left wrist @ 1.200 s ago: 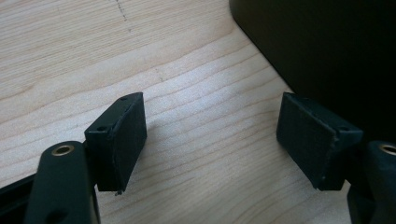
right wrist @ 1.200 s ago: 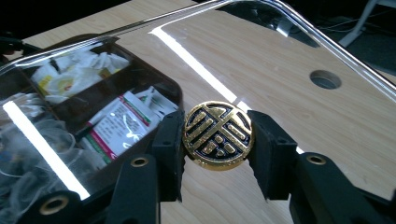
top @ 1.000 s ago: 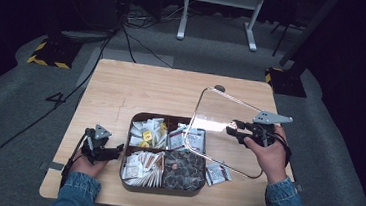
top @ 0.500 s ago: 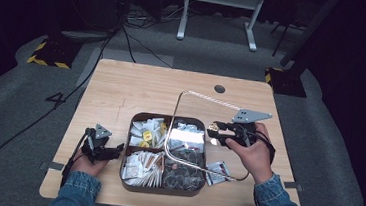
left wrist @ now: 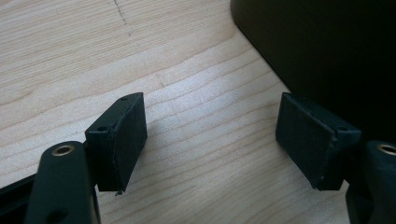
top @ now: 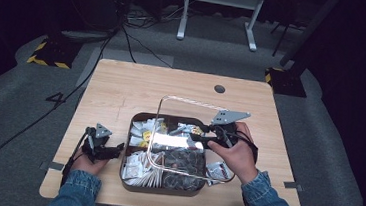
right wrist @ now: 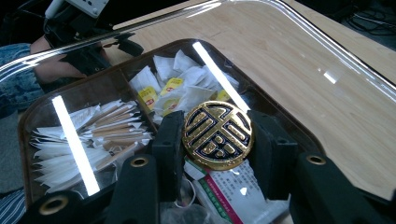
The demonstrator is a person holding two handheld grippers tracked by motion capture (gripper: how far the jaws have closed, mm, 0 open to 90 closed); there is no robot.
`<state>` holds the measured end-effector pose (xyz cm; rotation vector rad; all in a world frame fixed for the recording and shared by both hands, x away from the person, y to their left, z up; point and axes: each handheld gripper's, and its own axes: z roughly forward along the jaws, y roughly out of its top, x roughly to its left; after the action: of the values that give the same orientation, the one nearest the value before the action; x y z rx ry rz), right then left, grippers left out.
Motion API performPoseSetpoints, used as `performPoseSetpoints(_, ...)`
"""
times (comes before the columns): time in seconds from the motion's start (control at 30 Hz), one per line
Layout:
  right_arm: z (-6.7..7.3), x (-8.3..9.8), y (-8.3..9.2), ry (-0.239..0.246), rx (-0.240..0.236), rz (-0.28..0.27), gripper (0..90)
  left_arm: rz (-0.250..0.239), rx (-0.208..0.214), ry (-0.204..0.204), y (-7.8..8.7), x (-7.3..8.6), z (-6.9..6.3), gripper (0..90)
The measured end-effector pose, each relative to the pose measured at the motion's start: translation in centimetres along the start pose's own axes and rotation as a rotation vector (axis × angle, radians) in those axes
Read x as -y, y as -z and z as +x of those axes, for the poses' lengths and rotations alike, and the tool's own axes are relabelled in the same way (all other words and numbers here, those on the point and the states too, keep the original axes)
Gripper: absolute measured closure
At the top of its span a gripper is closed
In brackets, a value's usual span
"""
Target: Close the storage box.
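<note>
A clear lid [top: 186, 114] with a round gold knob [right wrist: 217, 135] hangs tilted over the dark compartment tray [top: 163, 189]. My right gripper [right wrist: 217, 140] is shut on that knob, one black pad on each side of it. In the high view the right gripper [top: 204, 138] is above the tray's right half. White sachets, yellow tea bags and paper sticks [right wrist: 116, 130] fill the tray under the lid. My left gripper [top: 115, 150] lies on the table just left of the tray. Its jaws stand open with bare wood between them [left wrist: 210, 140], and the tray's dark wall [left wrist: 317, 46] is beside the right jaw.
A loose packet [top: 217, 171] lies on the wooden table [top: 121, 92] at the tray's right side. A cable hole [top: 219, 89] sits toward the table's far edge. Beyond the table are cables and a white stand on the grey floor.
My right gripper has carried the lid to the left, from beside the tray's right side to above the tray. The left gripper has stayed where it was.
</note>
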<state>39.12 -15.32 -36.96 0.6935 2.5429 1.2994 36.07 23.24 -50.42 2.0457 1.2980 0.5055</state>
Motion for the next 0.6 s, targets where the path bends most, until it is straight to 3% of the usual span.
performPoseSetpoints(0.3, 1.3, -0.5, -1.5, 0.007, -0.046, 0.011, 58.6, 0.000, -0.005, 0.006, -0.1, 0.0, 0.0, 25.1)
performPoseSetpoints(0.6, 2.9, -0.9, -4.1, 0.036, -0.093, 0.039, 58.6, 0.000, -0.008, 0.006, 0.0, 0.0, 0.0, 25.0)
